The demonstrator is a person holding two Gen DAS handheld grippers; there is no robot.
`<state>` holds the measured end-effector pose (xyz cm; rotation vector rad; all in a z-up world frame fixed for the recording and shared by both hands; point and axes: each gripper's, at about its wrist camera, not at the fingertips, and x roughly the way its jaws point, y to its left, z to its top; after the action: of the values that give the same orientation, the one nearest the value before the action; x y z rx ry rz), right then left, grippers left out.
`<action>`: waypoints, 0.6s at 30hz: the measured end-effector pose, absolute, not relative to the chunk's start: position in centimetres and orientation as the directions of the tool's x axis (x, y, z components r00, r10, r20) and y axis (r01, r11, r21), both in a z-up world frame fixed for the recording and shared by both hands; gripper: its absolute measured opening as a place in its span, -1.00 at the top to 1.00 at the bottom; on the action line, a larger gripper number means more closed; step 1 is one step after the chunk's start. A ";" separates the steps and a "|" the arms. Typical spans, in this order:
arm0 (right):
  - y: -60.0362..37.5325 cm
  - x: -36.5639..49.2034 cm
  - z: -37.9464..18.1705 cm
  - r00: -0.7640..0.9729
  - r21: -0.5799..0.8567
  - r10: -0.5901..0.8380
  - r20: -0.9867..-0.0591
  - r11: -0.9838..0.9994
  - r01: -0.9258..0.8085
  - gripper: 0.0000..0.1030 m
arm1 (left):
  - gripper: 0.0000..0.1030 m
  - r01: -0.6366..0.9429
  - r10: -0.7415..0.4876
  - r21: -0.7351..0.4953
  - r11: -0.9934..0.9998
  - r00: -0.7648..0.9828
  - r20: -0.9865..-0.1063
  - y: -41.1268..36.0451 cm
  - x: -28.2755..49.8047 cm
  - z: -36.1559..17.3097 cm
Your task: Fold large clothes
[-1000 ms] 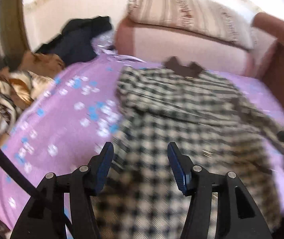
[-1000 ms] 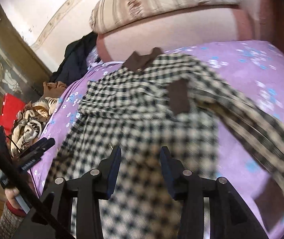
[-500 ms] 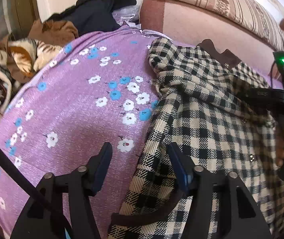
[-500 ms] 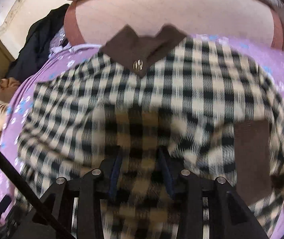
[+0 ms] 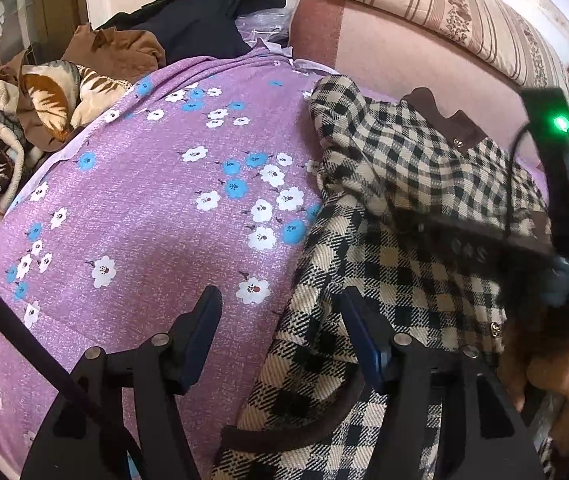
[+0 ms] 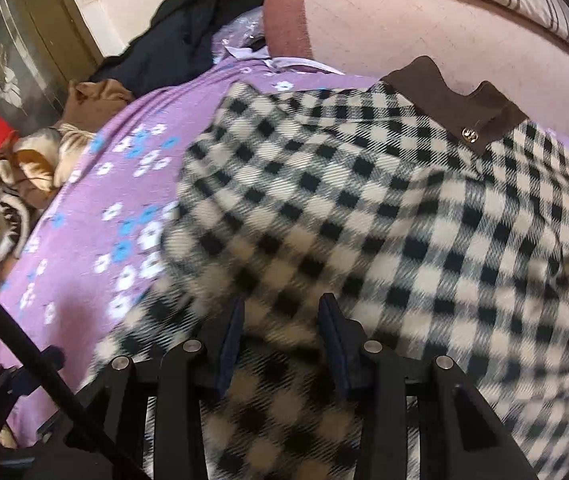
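Note:
A black, cream and tan checked coat with a brown collar lies on a purple flowered bed sheet. My left gripper is open and empty, low over the coat's left edge, which runs between its fingers. In the right wrist view the same coat fills the frame, collar at the far right. My right gripper is open, with coat fabric lying between its fingers. The right gripper's body with a green light shows over the coat in the left view.
A pink headboard and a striped pillow stand behind the coat. Dark clothes, a brown garment and a patterned blanket are piled at the far left. A wooden wardrobe is at left.
My left gripper moved left and down toward the coat's left edge. My right gripper moved forward and down over the coat's chest, then shifted left, its fingers now around fabric.

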<state>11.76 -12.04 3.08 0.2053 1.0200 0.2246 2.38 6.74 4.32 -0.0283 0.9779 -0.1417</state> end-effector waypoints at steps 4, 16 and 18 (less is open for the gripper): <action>-15.2 9.6 3.9 0.475 0.392 0.377 -0.795 0.917 -0.071 0.16 | -0.18 0.118 -0.133 -0.082 0.990 0.549 -0.825 6.6 2.1 4.4; -39.1 -6.2 10.9 0.552 0.416 0.215 -0.806 0.869 0.268 -0.06 | -0.18 0.135 -0.139 -0.076 0.988 0.559 -0.818 6.3 0.7 4.8; -42.8 -10.0 12.3 0.574 0.373 0.116 -0.810 0.858 0.353 -0.11 | -0.18 0.144 -0.145 -0.077 0.987 0.551 -0.822 6.0 0.3 4.7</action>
<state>-10.00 -42.78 12.34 0.5416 0.9609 -0.1472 0.35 6.00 4.71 -0.0011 0.9721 -0.1705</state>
